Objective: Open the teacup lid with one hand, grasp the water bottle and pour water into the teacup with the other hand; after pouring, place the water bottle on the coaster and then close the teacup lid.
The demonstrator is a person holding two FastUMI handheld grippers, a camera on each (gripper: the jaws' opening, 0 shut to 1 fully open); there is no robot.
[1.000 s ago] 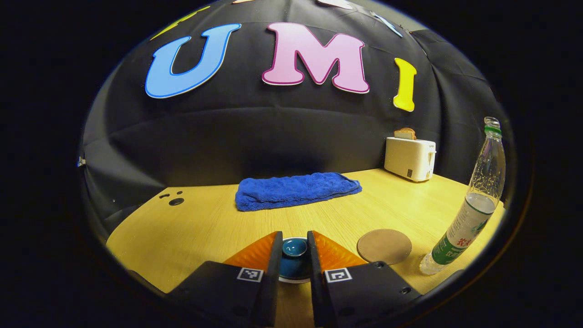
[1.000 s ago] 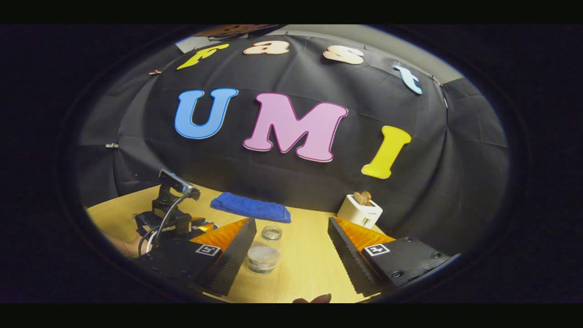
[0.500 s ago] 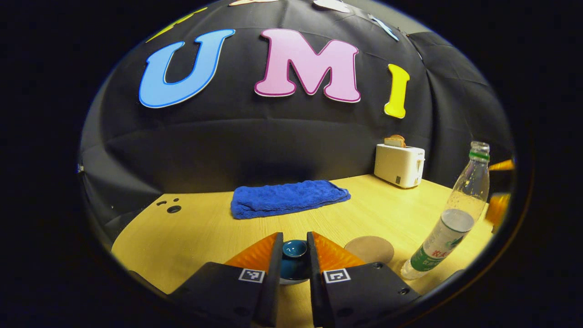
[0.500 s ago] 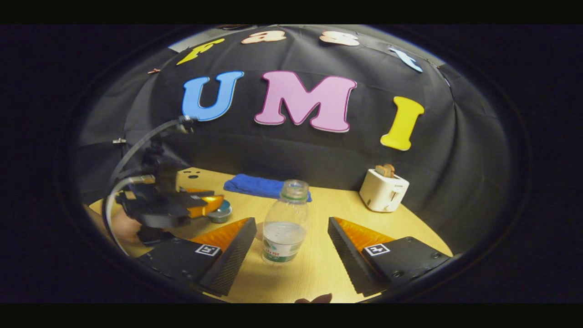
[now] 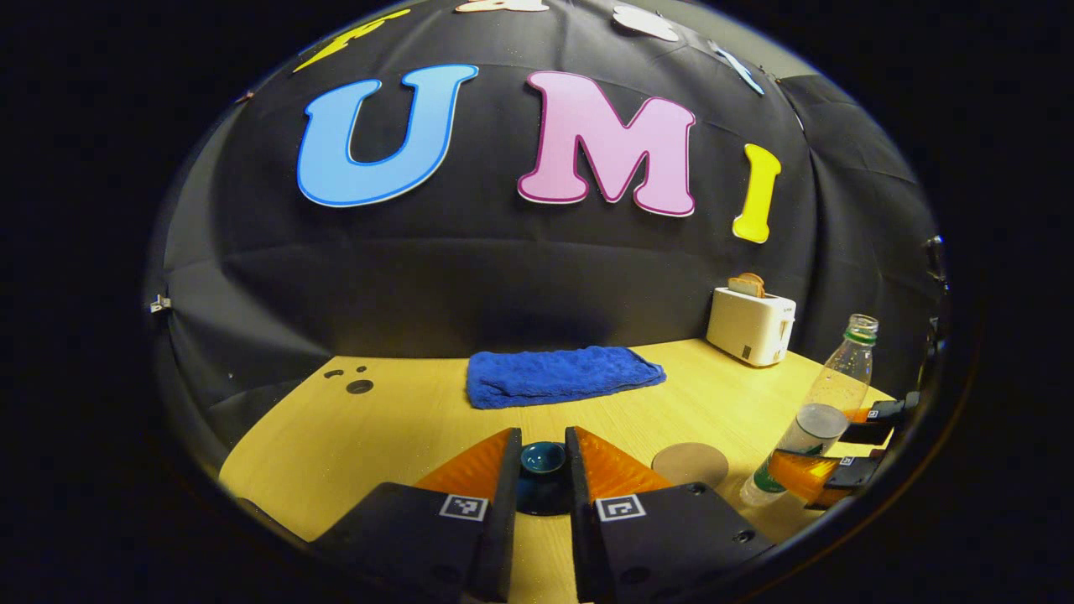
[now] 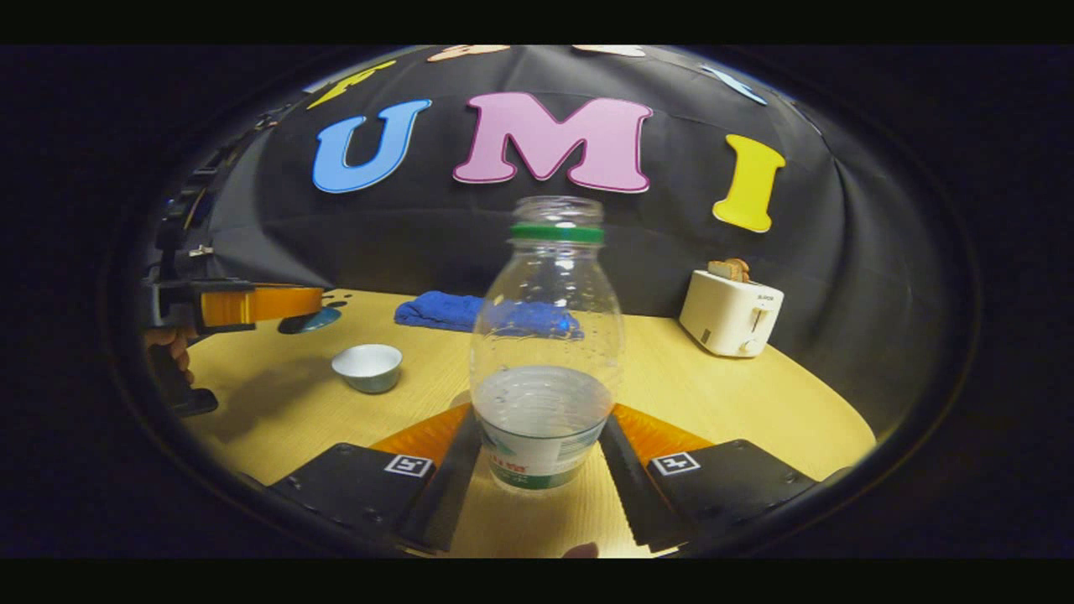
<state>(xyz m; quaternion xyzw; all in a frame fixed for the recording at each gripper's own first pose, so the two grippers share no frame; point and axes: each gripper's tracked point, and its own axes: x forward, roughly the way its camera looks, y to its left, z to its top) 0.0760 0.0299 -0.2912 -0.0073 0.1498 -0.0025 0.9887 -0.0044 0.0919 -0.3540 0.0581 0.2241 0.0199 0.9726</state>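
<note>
Holding the teacup lid (image 5: 542, 460) clamped in the left gripper (image 5: 542, 478), clearing the teacup (image 6: 367, 367); right gripper (image 6: 537, 453) clenching the water bottle (image 6: 545, 352) beside the coaster (image 5: 690, 463), readying the pour.

A light wooden counter (image 5: 403, 419) carried everything. A folded blue towel (image 5: 560, 377) lay toward the back, near the black cloth wall, and a white toaster (image 5: 749, 325) with bread in its slot stood in the far right corner. A round brown coaster (image 5: 690, 464) lay flat nearer the front, just beside the base of a clear water bottle (image 6: 544, 352) that stood upright. A small open teacup (image 6: 367, 367) sat on the wood to the left, well apart from the bottle. A few dark holes (image 5: 358, 386) marked the far left corner.
</note>
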